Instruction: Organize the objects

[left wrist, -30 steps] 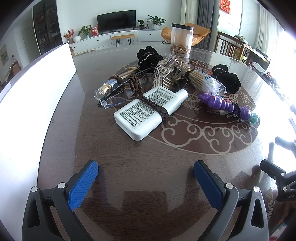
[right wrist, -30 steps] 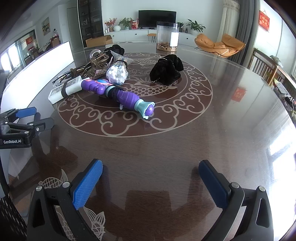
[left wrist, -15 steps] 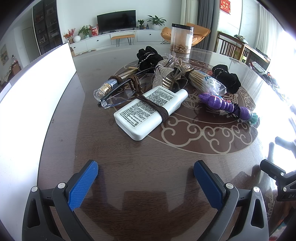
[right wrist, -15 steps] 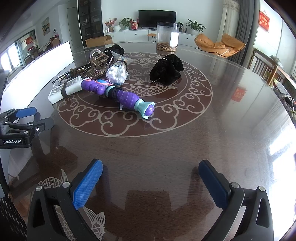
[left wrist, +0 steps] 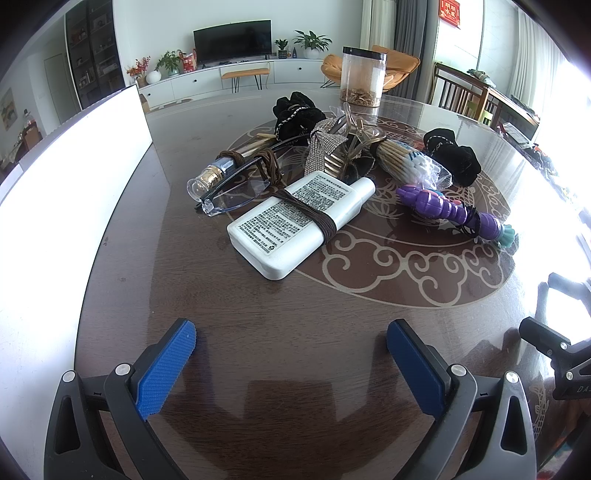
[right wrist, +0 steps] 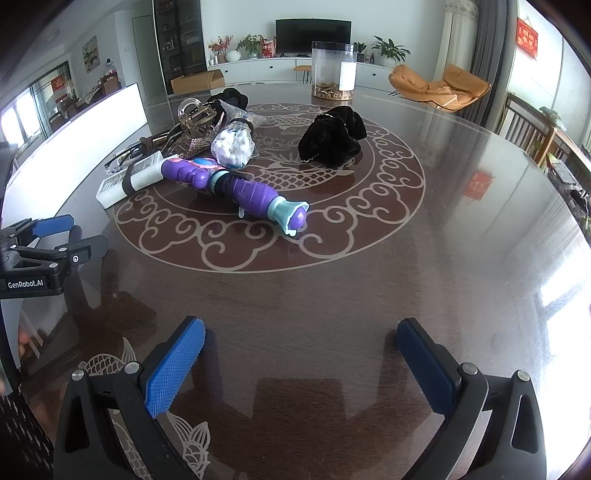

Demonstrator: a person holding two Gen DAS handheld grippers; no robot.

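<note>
The left gripper (left wrist: pixel 291 334) hovers wide open over the tabletop (left wrist: pixel 258 314), short of the white bottle (left wrist: pixel 299 225) and eyeglasses (left wrist: pixel 236 194).

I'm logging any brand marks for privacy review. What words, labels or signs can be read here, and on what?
"GenRobot.AI": white print on the left gripper's black body.
"DA…": cut-off letters on the right gripper's body.
White bottle: dense label print, too small to read.
Clear canister: white label, blurred.
Red wall hanging: gold characters, unreadable.
</note>
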